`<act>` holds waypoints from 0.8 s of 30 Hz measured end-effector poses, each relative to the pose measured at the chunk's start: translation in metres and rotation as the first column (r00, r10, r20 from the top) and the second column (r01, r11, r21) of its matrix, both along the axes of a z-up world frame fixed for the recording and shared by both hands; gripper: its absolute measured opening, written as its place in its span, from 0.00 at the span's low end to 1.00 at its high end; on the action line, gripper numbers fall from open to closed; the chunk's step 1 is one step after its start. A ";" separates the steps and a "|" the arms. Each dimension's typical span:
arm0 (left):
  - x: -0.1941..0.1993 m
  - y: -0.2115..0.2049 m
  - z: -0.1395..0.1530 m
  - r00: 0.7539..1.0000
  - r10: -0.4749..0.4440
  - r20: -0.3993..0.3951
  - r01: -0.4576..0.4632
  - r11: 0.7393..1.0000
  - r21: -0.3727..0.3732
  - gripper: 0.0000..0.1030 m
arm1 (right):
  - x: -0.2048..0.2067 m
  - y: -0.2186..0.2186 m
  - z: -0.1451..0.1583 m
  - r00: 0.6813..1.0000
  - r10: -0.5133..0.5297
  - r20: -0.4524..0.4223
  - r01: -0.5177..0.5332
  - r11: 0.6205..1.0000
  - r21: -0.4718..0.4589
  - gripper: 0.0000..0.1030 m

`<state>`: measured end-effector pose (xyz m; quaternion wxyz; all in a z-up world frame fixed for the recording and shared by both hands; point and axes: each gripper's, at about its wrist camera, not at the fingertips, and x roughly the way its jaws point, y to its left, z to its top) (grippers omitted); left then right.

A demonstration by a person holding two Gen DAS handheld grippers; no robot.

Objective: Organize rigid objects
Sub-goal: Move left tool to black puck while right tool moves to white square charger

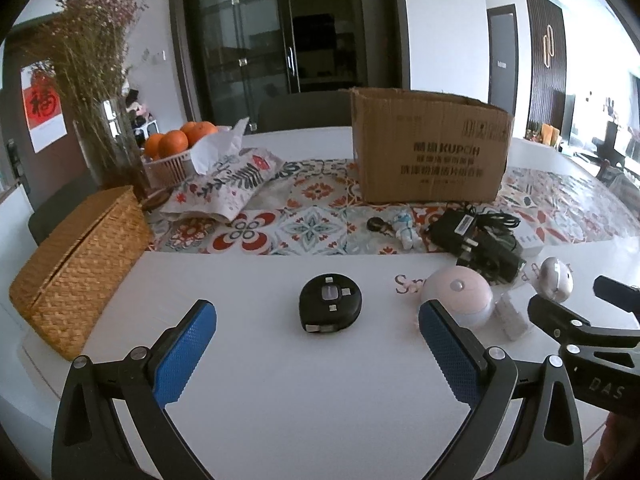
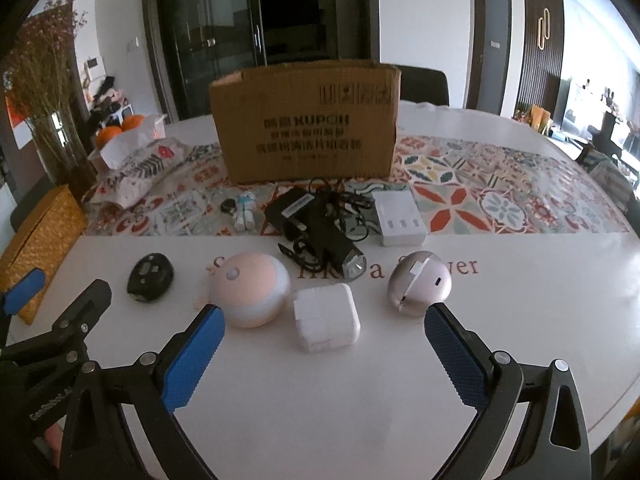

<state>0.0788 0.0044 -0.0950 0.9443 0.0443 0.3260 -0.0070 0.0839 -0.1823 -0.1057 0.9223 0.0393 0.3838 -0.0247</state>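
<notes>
My left gripper point(image 1: 318, 334) is open and empty, just short of a black round tape measure point(image 1: 330, 304) on the white table. My right gripper point(image 2: 324, 344) is open and empty around a white cube charger point(image 2: 326, 322). A pink round lamp point(image 2: 252, 294) lies to its left and a silver round gadget point(image 2: 418, 284) to its right. Behind them lie a black flashlight point(image 2: 340, 246), a black adapter with cables point(image 2: 298, 208), a white charging hub point(image 2: 398, 218) and a small astronaut figure point(image 2: 245, 214). An open cardboard box point(image 2: 308, 124) stands behind.
A woven wicker box point(image 1: 80, 268) sits at the left table edge. A vase of dried flowers point(image 1: 108, 144), a basket of oranges point(image 1: 176, 148) and a patterned tissue pouch point(image 1: 228, 184) stand at the back left. A patterned runner point(image 2: 500, 196) crosses the table.
</notes>
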 end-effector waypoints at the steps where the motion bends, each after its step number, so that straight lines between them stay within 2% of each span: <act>1: 0.002 0.000 -0.002 1.000 -0.002 -0.007 0.002 1.000 -0.002 1.00 | 0.003 0.000 -0.003 1.000 0.000 -0.010 0.000 1.000 0.003 0.95; 6: 0.012 -0.001 -0.012 1.000 -0.012 -0.023 0.012 1.000 0.005 1.00 | 0.018 0.000 -0.019 0.998 0.017 -0.066 -0.016 1.000 0.019 0.84; 13: 0.025 -0.003 -0.026 0.999 -0.026 -0.044 0.027 0.999 0.017 0.99 | 0.028 0.002 -0.033 0.995 0.017 -0.101 -0.016 1.000 0.013 0.76; 20: 0.040 -0.001 -0.037 0.996 -0.026 -0.082 0.027 1.000 0.011 0.95 | 0.038 0.004 -0.040 0.993 0.014 -0.118 -0.015 1.000 -0.001 0.71; 24: 0.050 0.000 -0.044 0.993 -0.030 -0.110 0.030 1.000 -0.001 0.88 | 0.043 0.005 -0.042 0.993 0.005 -0.119 -0.007 1.000 -0.015 0.67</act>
